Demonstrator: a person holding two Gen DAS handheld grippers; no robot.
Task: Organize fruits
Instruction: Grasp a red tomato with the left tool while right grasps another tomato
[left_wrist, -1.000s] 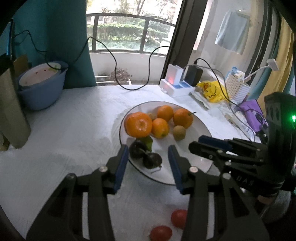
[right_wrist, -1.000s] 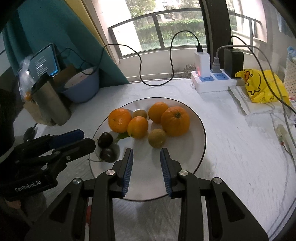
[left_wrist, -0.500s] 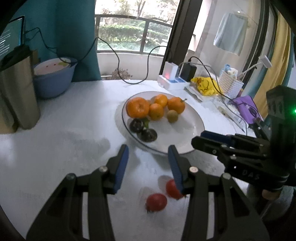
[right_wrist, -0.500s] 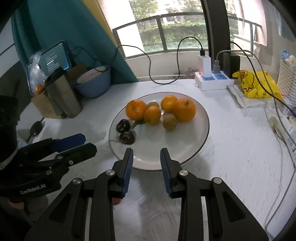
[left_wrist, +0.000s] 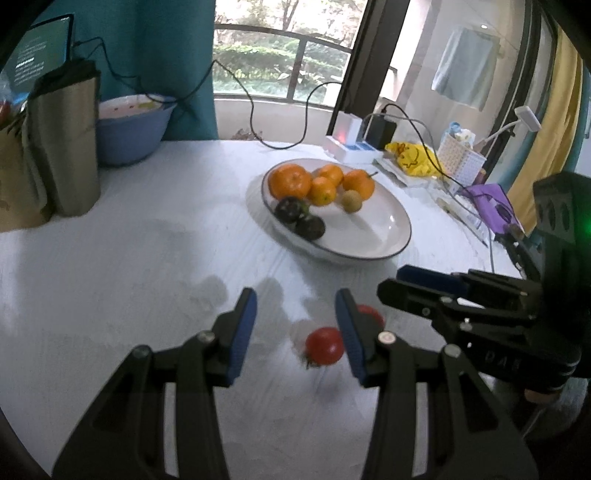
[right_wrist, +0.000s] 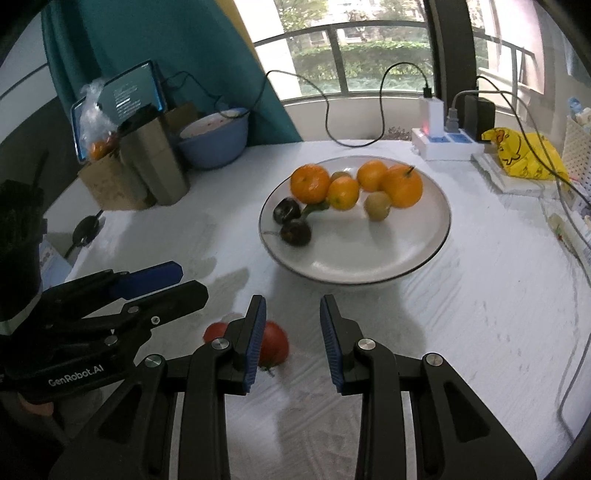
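A white plate (left_wrist: 384, 229) (right_wrist: 424, 236) holds several oranges (left_wrist: 290, 181) (right_wrist: 309, 183), a kiwi (left_wrist: 351, 201) (right_wrist: 377, 205) and two dark fruits (left_wrist: 310, 227) (right_wrist: 294, 232). Two red tomatoes lie on the white table in front of the plate. One tomato (left_wrist: 324, 346) (right_wrist: 273, 343) shows between the left fingers. The other tomato (left_wrist: 371, 314) (right_wrist: 215, 331) is half hidden behind a finger. My left gripper (left_wrist: 295, 332) (right_wrist: 177, 280) is open and empty above them. My right gripper (right_wrist: 293, 339) (left_wrist: 417, 280) is open and empty, just right of the tomatoes.
A blue bowl (left_wrist: 129, 129) (right_wrist: 214, 142), a steel cup (left_wrist: 64, 147) and a paper bag (right_wrist: 110, 181) stand at the left. A power strip (right_wrist: 447, 142), cables, a yellow bag (right_wrist: 521, 153) and a white basket (left_wrist: 460, 160) line the far right.
Both grippers have pulled back from the plate toward me. The plate now sits farther away and the two tomatoes have come into full view under the fingers.
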